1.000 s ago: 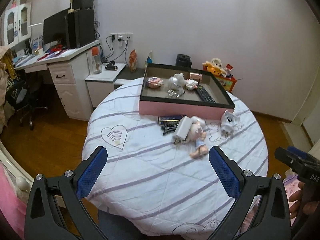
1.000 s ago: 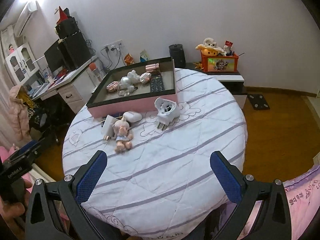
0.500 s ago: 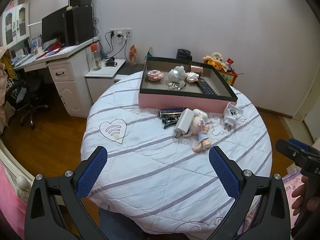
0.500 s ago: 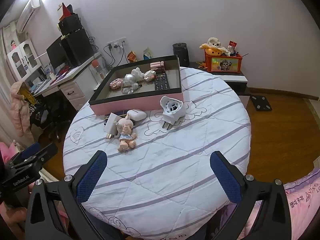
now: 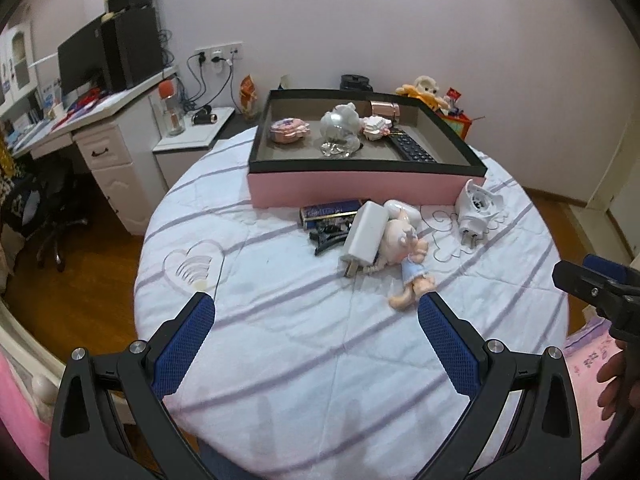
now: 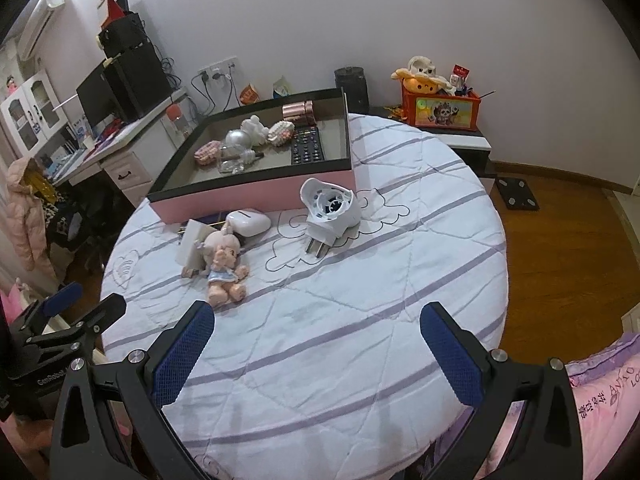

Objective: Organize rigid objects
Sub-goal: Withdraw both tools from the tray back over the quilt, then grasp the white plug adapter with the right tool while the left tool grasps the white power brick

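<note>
White striped tablecloth (image 6: 360, 320); left gripper (image 6: 72, 320) body reads "GenRobot"

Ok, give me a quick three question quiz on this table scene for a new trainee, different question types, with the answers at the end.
1. True or false: the black remote lies inside the pink tray.
2. Multiple choice: in the right wrist view, what lies closest to the right tool? A) the doll B) the white plug adapter C) the white earbud case
3. Fill in: both the left tool and the right tool are ____ and hold nothing.

Key: 1 true. 2 A. 3 open.
</note>
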Motion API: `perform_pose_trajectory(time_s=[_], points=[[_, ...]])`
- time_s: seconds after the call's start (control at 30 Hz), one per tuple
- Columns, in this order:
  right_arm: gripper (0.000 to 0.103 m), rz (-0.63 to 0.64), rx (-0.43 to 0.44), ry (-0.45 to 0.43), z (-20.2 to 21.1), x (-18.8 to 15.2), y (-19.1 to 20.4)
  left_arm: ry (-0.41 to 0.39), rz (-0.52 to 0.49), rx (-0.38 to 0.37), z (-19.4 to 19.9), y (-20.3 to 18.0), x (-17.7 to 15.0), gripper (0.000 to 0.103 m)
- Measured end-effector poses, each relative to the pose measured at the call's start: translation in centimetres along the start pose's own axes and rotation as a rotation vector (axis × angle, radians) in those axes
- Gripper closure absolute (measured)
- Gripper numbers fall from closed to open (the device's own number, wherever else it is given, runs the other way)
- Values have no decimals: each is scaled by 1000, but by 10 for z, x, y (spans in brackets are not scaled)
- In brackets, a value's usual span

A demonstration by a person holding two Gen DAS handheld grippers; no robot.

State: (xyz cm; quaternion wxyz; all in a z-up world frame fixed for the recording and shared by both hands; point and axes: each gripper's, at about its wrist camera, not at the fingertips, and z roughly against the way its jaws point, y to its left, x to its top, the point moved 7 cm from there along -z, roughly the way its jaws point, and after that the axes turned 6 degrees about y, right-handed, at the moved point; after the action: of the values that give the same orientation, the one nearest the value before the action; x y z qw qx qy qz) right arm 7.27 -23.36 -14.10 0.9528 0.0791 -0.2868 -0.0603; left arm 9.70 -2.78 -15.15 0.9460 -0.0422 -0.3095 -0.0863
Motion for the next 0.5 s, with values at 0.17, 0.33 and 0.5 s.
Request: perform_pose_trajectory(time_s=[0.17, 0.33, 0.5], points=[[0, 0, -11, 18, -16, 11, -4, 24, -31, 8, -28, -5, 13, 0], [0, 3, -32, 32, -34, 25, -8, 43, -45, 16, -46, -5, 19, 0], [0, 7, -47, 51, -55, 37, -10, 52, -55, 23, -58, -3, 24, 0]])
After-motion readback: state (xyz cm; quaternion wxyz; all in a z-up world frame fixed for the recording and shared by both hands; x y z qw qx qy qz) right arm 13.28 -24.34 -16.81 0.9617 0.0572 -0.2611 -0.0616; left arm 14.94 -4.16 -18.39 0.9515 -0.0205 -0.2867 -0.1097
